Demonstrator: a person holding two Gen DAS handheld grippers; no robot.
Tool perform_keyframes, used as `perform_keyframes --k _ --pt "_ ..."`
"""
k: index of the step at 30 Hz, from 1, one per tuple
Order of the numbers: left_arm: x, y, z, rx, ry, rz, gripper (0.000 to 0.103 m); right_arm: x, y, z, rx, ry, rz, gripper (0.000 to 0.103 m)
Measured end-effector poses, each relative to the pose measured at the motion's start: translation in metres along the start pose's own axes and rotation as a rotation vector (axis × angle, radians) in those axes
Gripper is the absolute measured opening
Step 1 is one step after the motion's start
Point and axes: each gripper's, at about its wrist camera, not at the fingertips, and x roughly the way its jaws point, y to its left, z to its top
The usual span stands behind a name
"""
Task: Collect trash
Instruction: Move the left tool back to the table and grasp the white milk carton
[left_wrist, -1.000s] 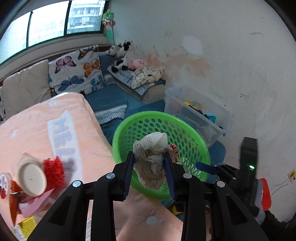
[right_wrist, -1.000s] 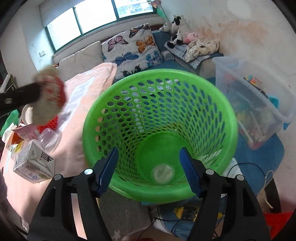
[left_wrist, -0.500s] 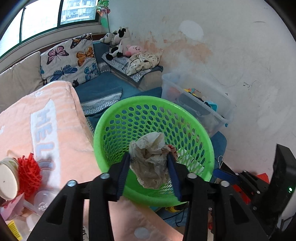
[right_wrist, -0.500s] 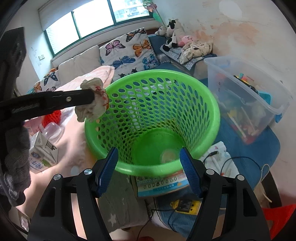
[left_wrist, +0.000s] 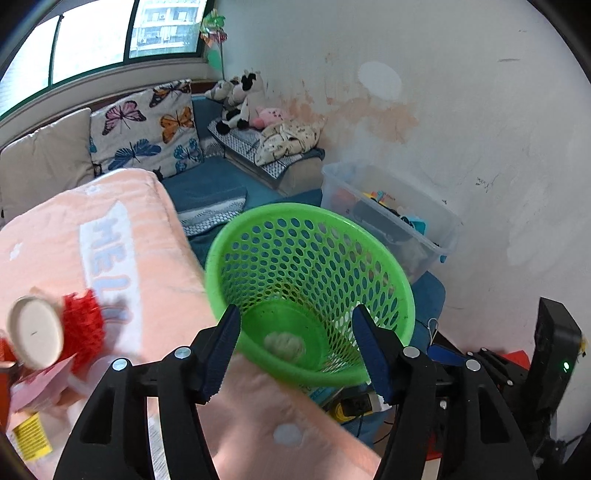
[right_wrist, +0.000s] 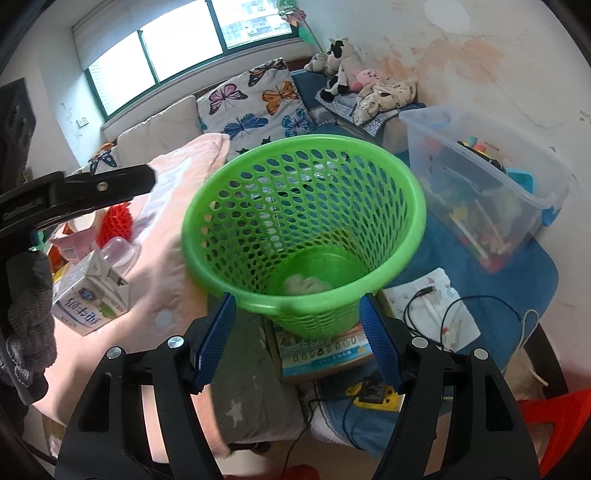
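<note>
The left gripper (left_wrist: 297, 345) has just been opening, nothing between its wide fingers; a paper wad (left_wrist: 284, 343) lies beyond them in the green basket (left_wrist: 402, 295). The right gripper (right_wrist: 297, 330) gapes empty.

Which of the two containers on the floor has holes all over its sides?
The round green basket: its wall is perforated all around. The clear plastic bin beside it is rectangular with solid see-through sides.

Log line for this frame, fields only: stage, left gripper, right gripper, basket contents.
stage: drop done | left gripper: jaws just opened, empty | right gripper: open, empty | green basket: crumpled paper wad at bottom
</note>
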Motion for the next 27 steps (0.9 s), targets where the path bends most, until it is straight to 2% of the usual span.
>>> perform_keyframes --k 5,11,15,16,27 --pt "-0.039 0.016 -0.022 0.004 -0.043 0.024 0.061 -0.007 0.015 -0.004 -0.008 -0.011 0.018 0.076" --pt "-0.08 0.05 -0.055 -0.03 -0.081 0.084 0.061 -0.013 0.036 -0.009 -0.032 -0.015 0.035 0.076" --pt "-0.1 0.07 -0.073 -0.043 -0.095 0.096 0.063 -0.013 0.046 -0.009 -0.039 -0.012 0.047 0.078" --pt "-0.104 0.073 -0.079 -0.038 -0.098 0.106 0.066 -0.013 0.05 -0.009 -0.041 -0.012 0.049 0.079" --pt "-0.092 0.103 -0.108 -0.031 -0.048 0.127 0.067 -0.01 0.072 -0.011 -0.072 0.003 0.064 0.081"
